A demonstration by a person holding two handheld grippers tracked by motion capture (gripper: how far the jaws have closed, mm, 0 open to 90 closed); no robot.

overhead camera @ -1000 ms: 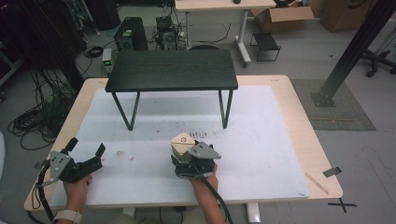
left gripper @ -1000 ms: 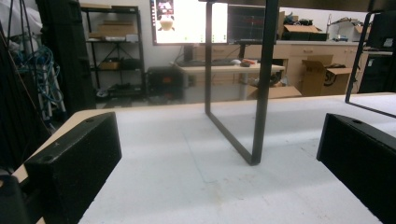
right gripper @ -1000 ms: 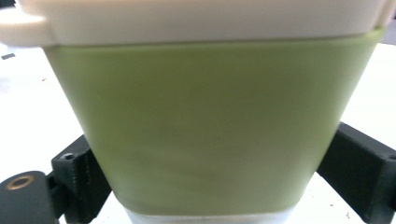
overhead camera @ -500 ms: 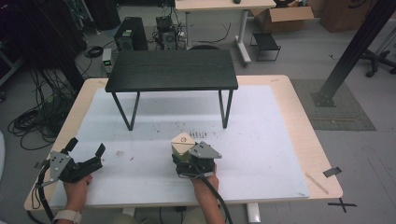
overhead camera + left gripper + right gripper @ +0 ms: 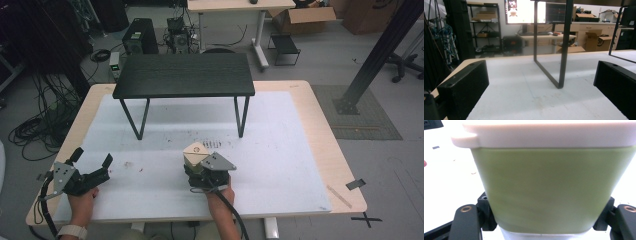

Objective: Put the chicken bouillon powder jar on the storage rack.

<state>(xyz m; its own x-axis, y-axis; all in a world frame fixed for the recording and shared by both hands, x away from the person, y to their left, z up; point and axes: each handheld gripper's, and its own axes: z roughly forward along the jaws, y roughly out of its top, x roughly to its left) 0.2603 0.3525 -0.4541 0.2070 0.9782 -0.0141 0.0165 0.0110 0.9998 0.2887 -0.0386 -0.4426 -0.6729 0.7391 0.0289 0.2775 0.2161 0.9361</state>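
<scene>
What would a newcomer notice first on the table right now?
Probably the small black table standing at the far side of the white mat. Next, the green container with a pale lid near the front edge, gripped between the jaws of the right gripper. The left gripper rests open at the front left corner.

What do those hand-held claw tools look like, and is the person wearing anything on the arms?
Each is a black handheld unit. The left claw has two blocky black jaws. The right claw carries a grey three-cornered plate with small holes on top. A black cable trails from each. The left wrist wears a pale band; no sleeves show.
</scene>
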